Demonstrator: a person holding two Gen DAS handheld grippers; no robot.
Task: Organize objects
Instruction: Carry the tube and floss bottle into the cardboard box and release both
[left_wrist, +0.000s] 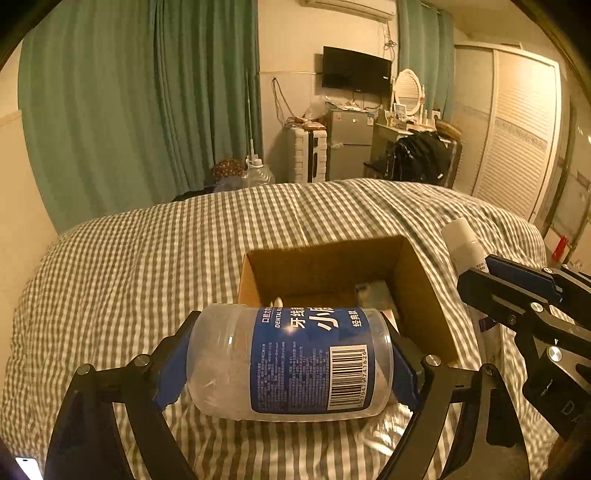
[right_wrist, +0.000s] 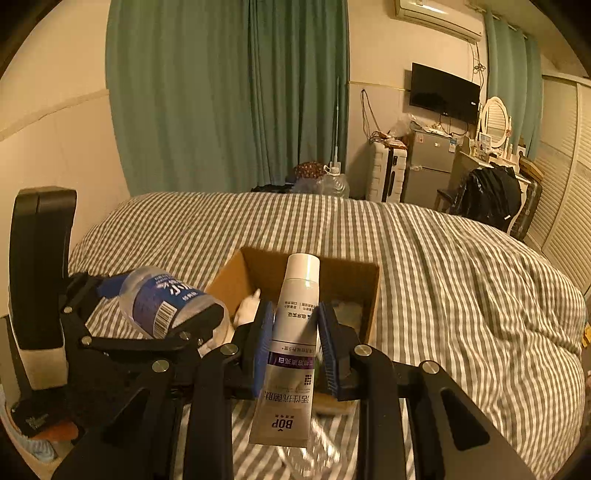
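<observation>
Left gripper (left_wrist: 288, 363) clamps floss jar (left_wrist: 291, 363) crosswise; right gripper (right_wrist: 295, 345) grips toothpaste tube (right_wrist: 293, 332) lengthwise, both just short of cardboard box (left_wrist: 424, 295).

Glossy clear plastic jar (left_wrist: 288, 363), matt cardboard box (left_wrist: 417, 291), soft checked cloth bedcover (left_wrist: 147, 258).

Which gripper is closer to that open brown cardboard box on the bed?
Roughly level. The left gripper, with the clear dental-floss jar, sits before the cardboard box; the right gripper, with the white toothpaste tube, too.
</observation>
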